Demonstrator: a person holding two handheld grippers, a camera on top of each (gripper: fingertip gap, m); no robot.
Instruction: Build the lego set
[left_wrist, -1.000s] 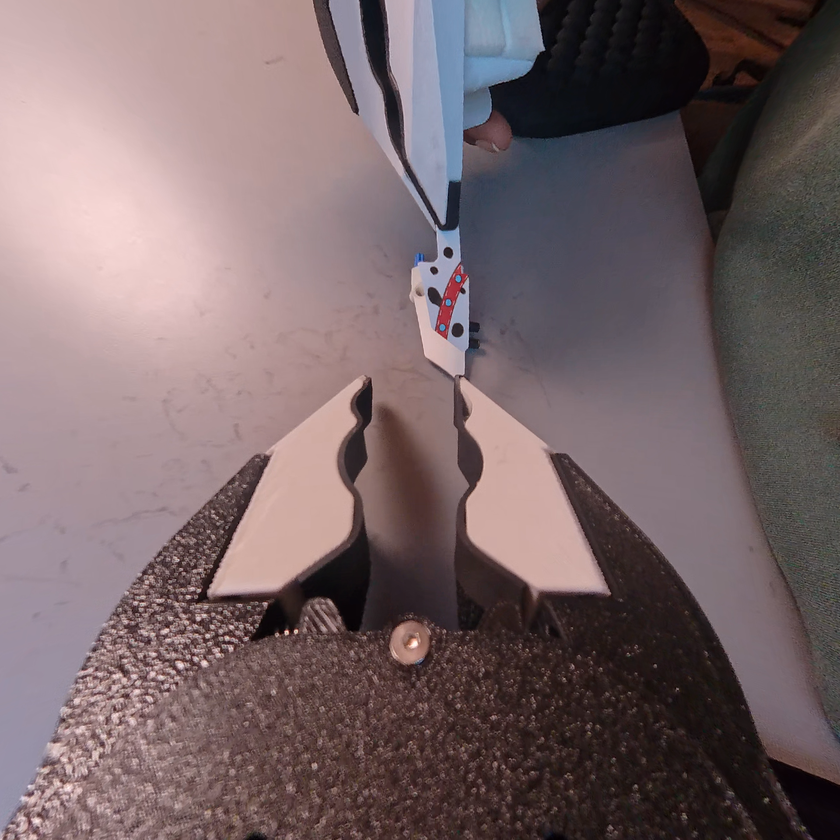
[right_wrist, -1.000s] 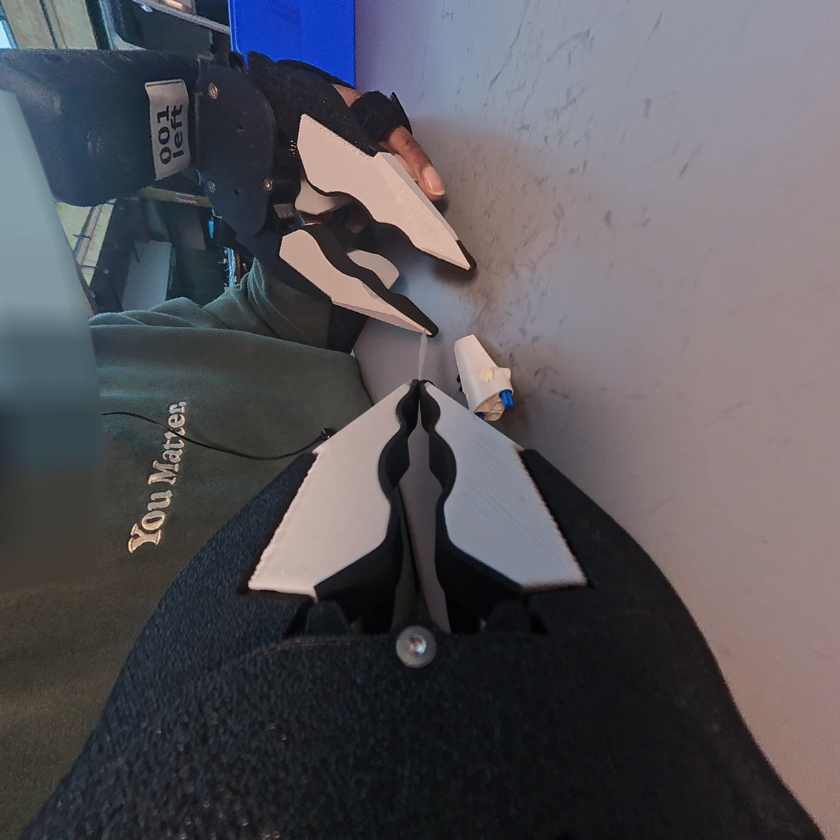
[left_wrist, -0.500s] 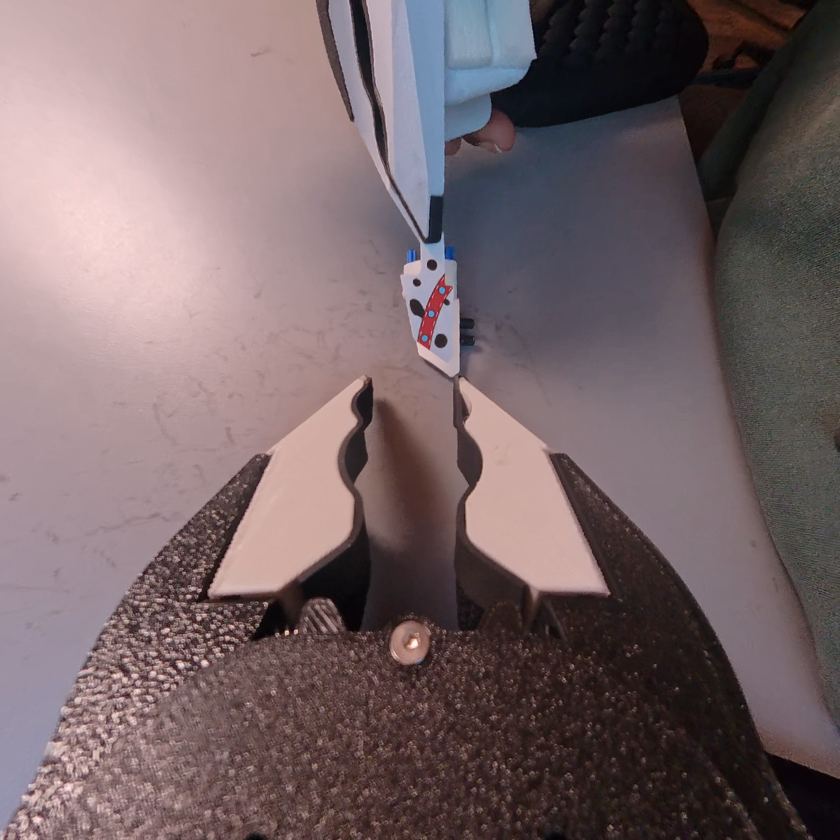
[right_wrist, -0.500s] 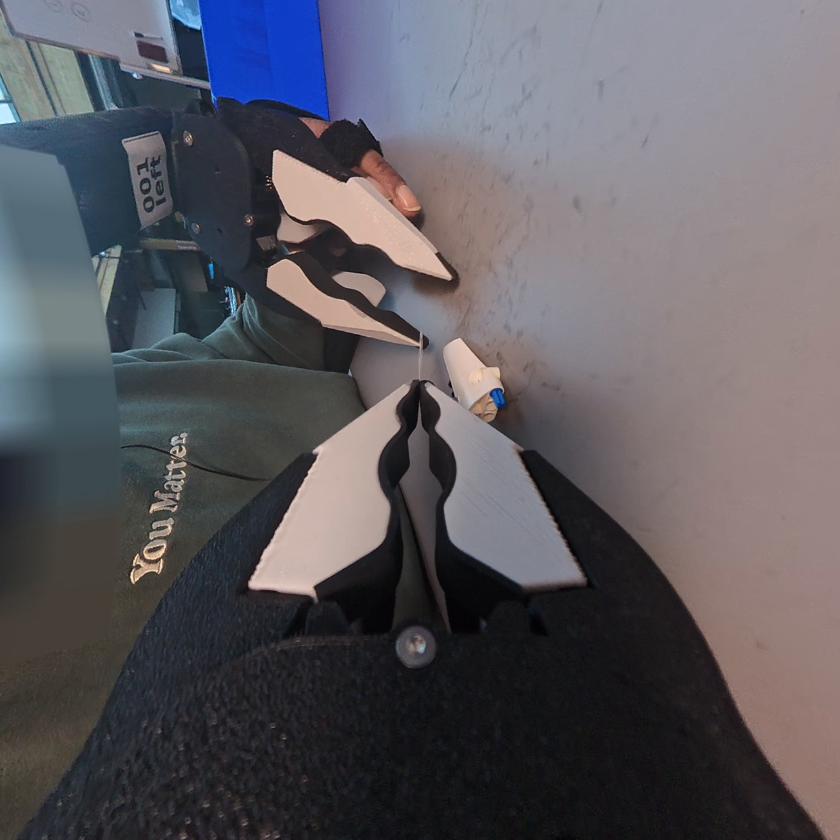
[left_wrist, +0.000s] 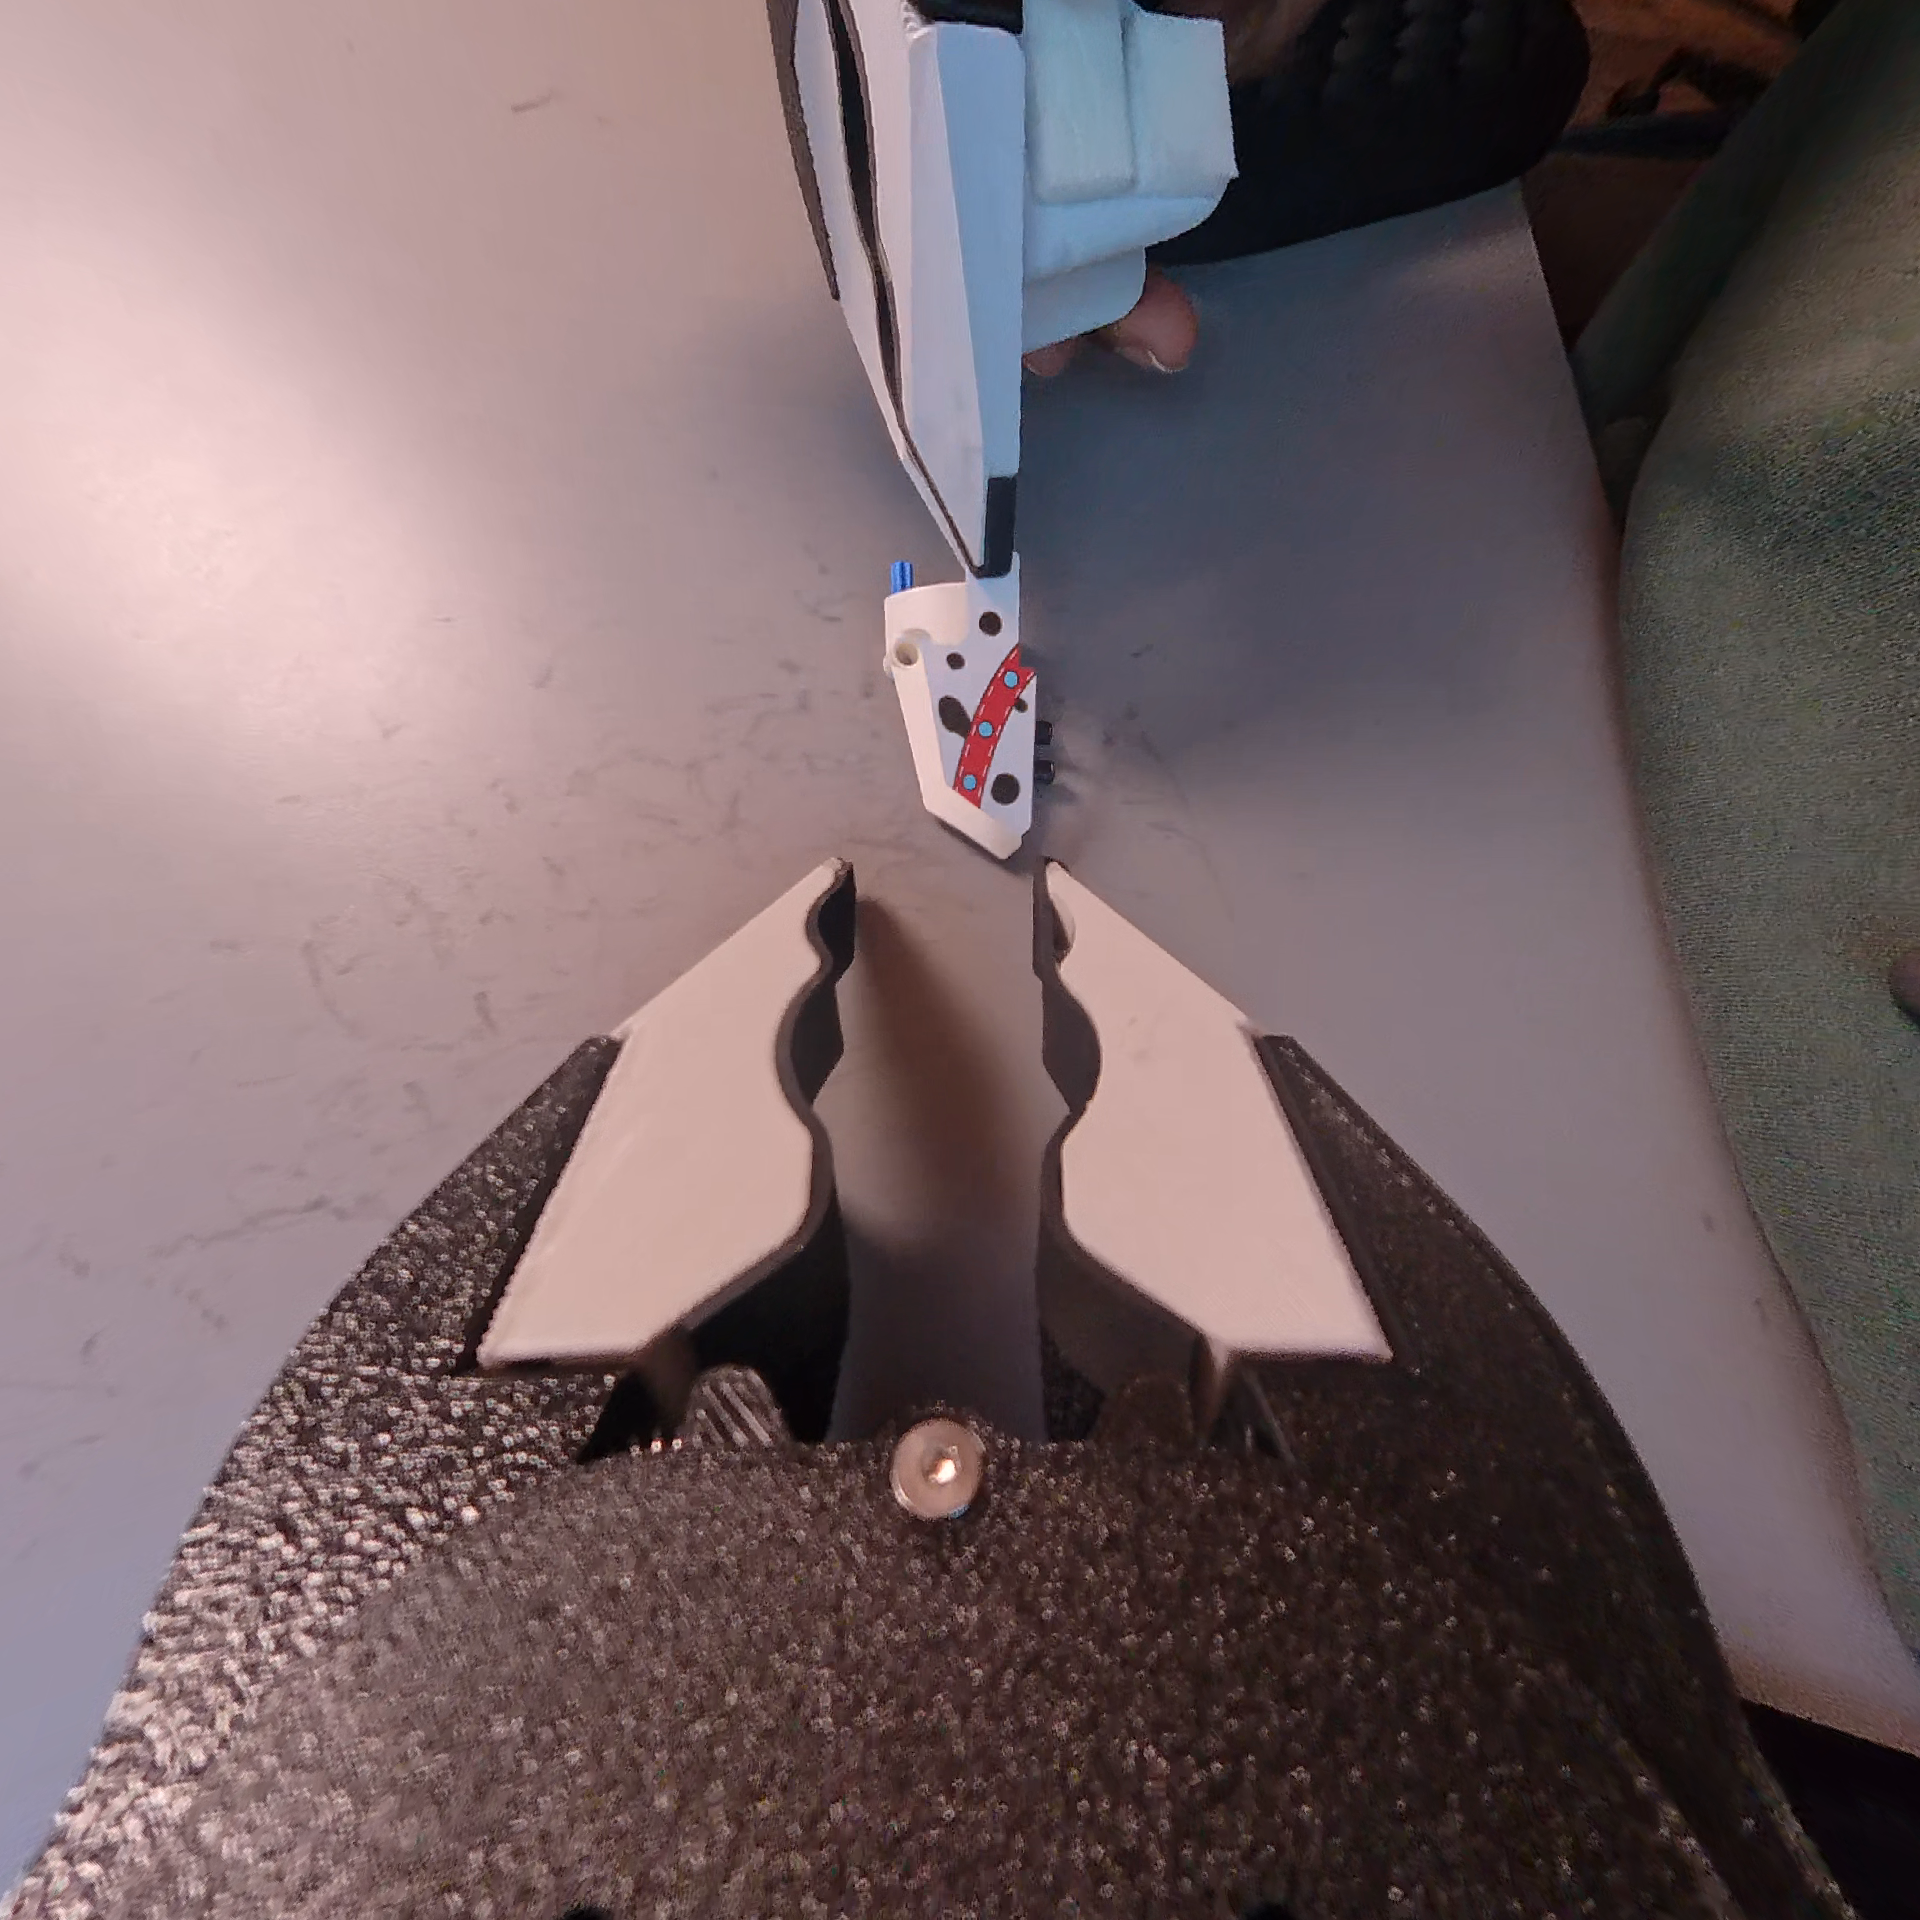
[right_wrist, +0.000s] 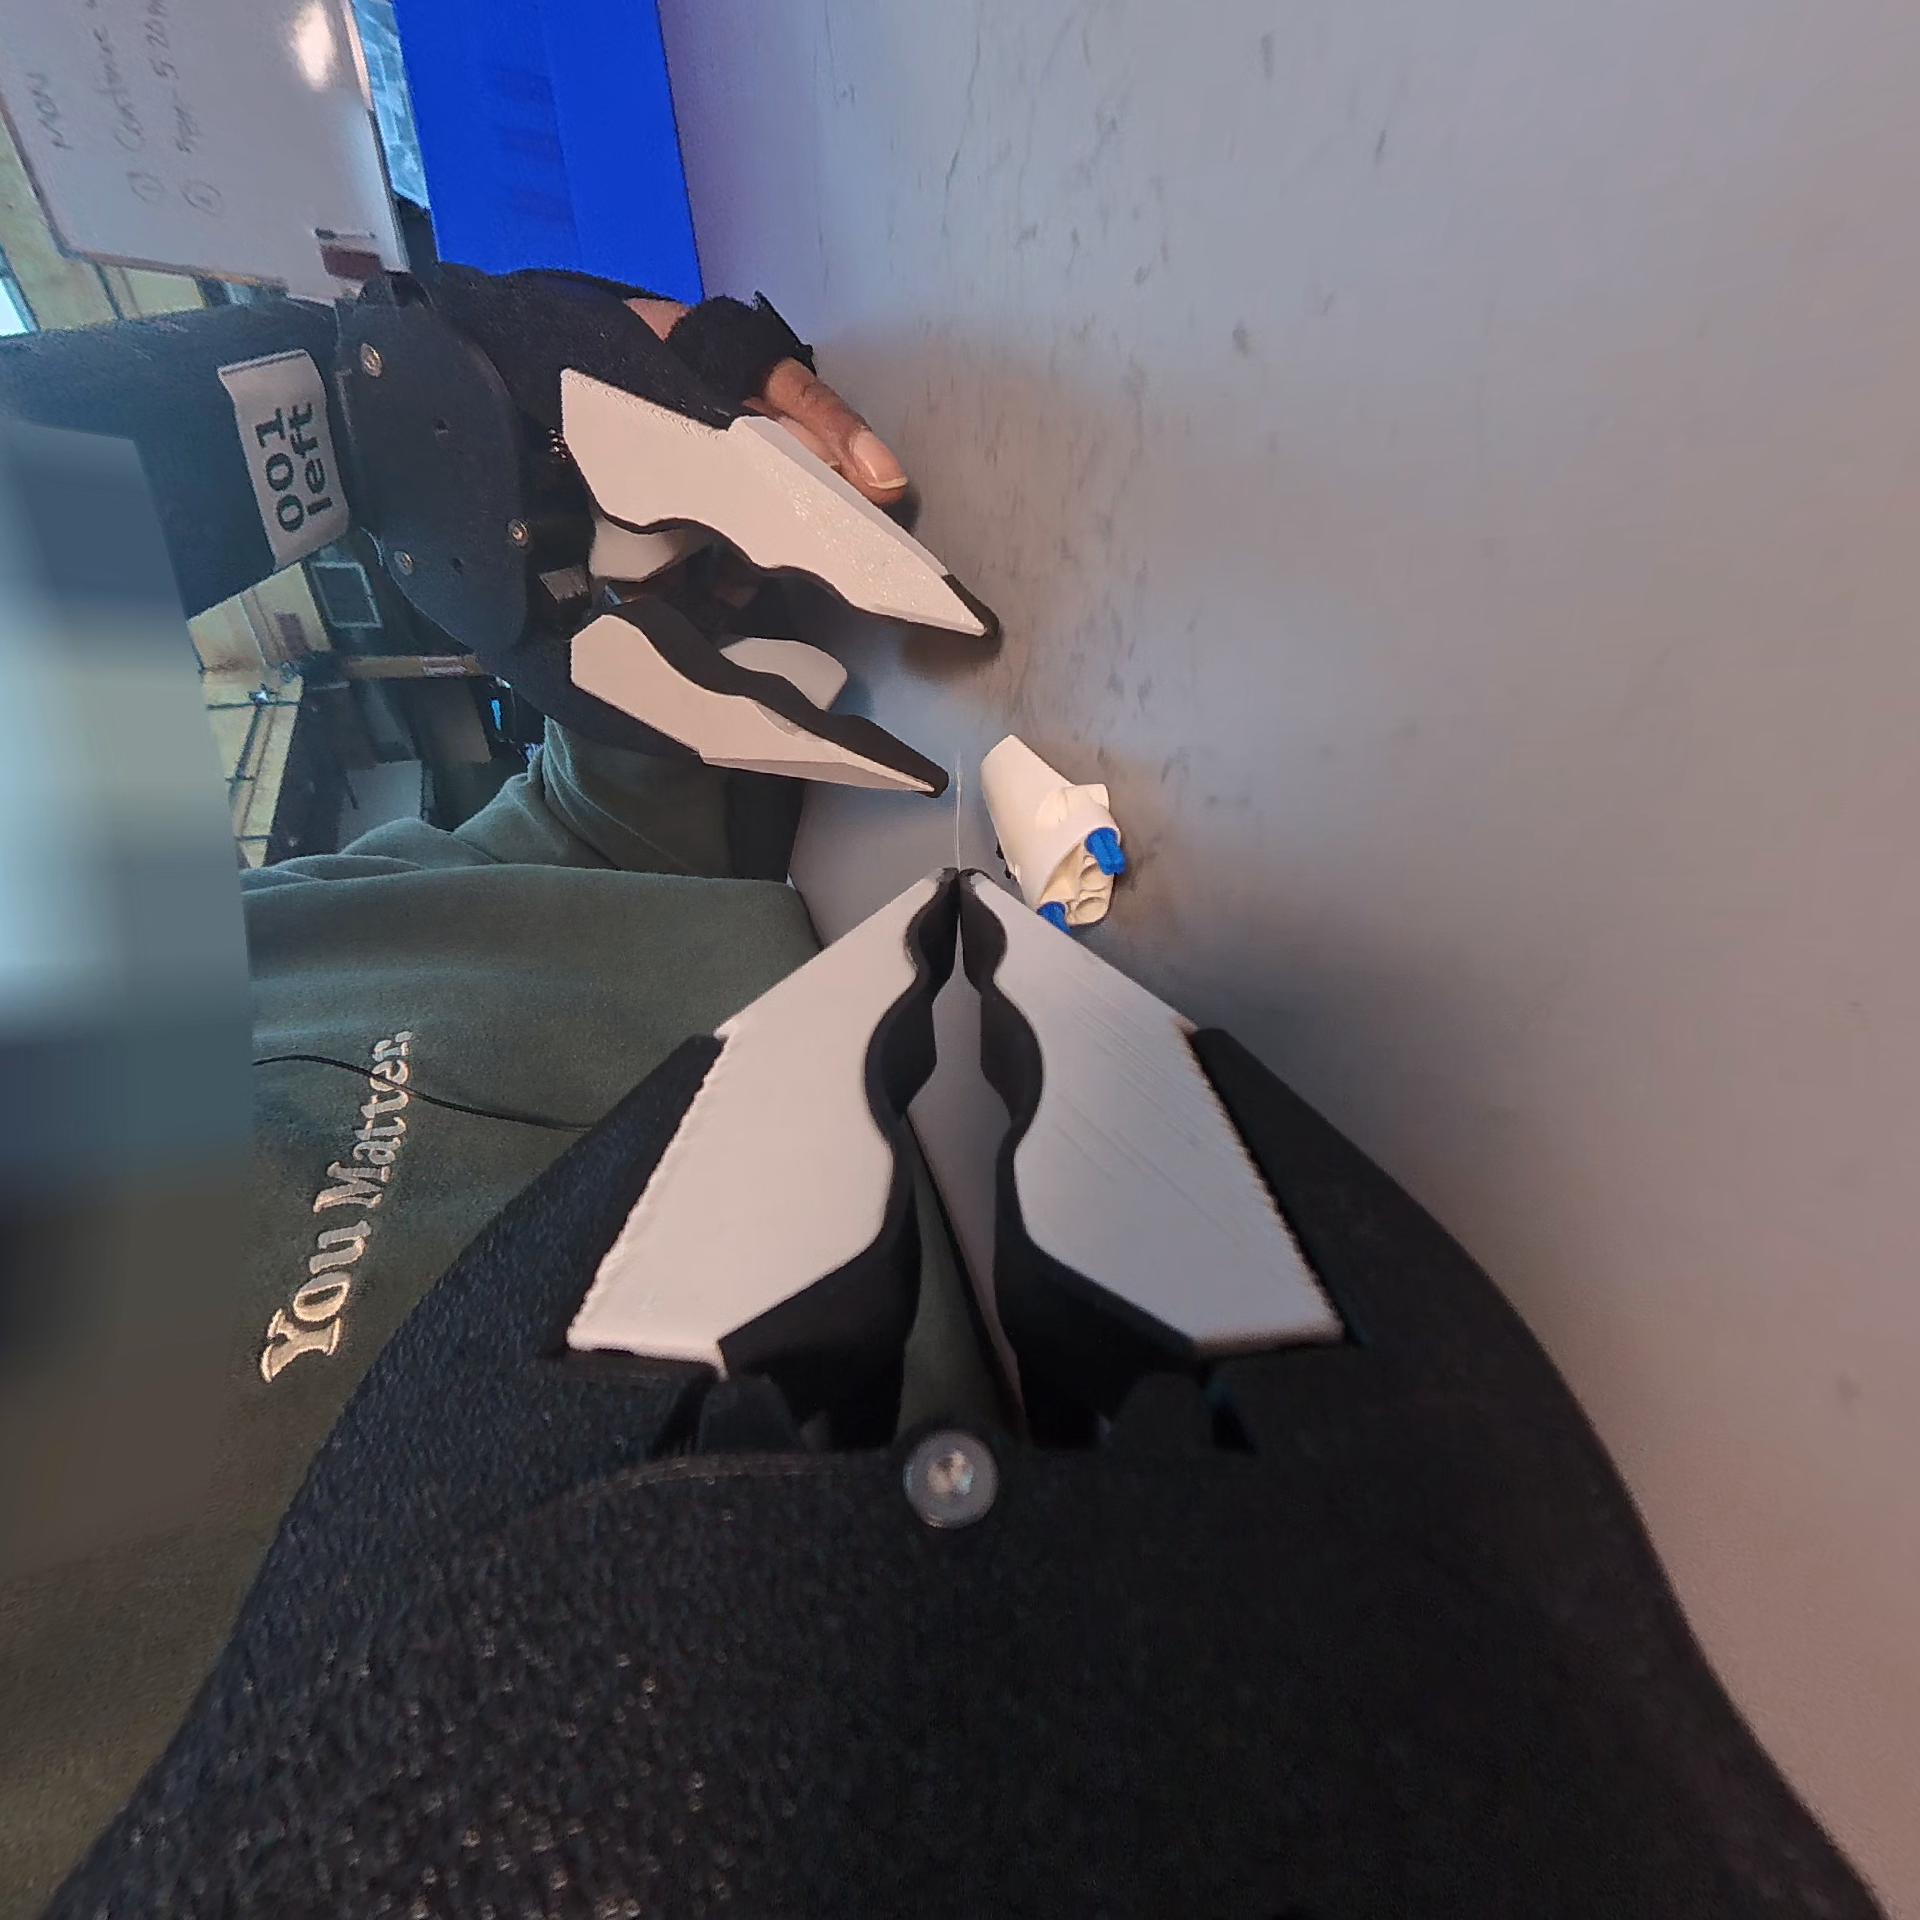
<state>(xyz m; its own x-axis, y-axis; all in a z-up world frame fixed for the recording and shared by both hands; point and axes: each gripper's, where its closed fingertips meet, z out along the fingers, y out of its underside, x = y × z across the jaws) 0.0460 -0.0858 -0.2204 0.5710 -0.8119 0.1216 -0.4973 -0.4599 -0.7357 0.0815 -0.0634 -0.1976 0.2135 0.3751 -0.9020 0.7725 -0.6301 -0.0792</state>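
Note:
A small white lego panel (left_wrist: 920, 665) with blue pins lies on the grey table (left_wrist: 416, 520); it also shows in the right wrist view (right_wrist: 1039, 831). My right gripper (right_wrist: 956, 883) is shut on a thin sticker (left_wrist: 982, 727) with black spots and a red stripe, which hangs against the panel. In the right wrist view the sticker is edge-on, a thin line (right_wrist: 956, 831). The right gripper comes down from above in the left wrist view (left_wrist: 987, 561). My left gripper (left_wrist: 945, 878) is open and empty, tips just short of the panel; it also shows in the right wrist view (right_wrist: 966, 707).
A person in a green sweatshirt (right_wrist: 468, 987) sits at the table's near edge (left_wrist: 1621, 935). A gloved hand's fingertip (left_wrist: 1153, 332) rests on the table behind the right gripper. A blue panel (right_wrist: 540, 135) and a whiteboard (right_wrist: 208, 135) stand beyond the table. Spacing between my two grippers at the tips: around 6 centimetres.
The right gripper has shifted slightly left with the sticker, and the panel now shows its holed side and one blue pin. The left gripper has stayed open in place.

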